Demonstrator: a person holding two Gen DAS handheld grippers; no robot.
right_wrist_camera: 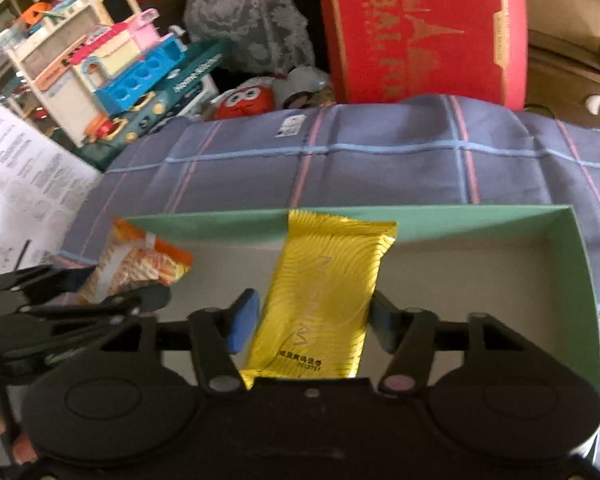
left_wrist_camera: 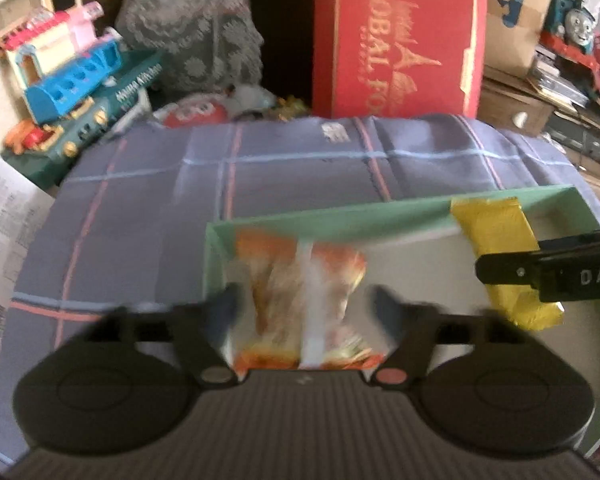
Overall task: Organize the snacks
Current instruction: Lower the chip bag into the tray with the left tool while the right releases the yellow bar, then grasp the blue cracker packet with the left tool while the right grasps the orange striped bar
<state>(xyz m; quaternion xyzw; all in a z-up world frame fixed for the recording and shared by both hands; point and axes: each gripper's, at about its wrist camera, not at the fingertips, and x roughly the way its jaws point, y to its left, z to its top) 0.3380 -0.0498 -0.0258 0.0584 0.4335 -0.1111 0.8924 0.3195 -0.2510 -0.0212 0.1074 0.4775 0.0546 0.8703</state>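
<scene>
Left gripper blurred — orange snack packet smeared, lettering unreadable.

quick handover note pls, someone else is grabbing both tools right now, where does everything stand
Left tool: jaws open, the orange crinkly snack packet lies between them with gaps on both sides, so not gripped.
Right tool: jaws open either side of the gold foil snack bar, pads clear of it.
Both snacks are inside the shallow green cardboard box on the purple checked cloth; the packet sits at the box's left end, the bar leans on its far wall.
Done: two snacks in the box.
Left: back both tools out. No other loose snacks show in these views, so look around before going on.
</scene>
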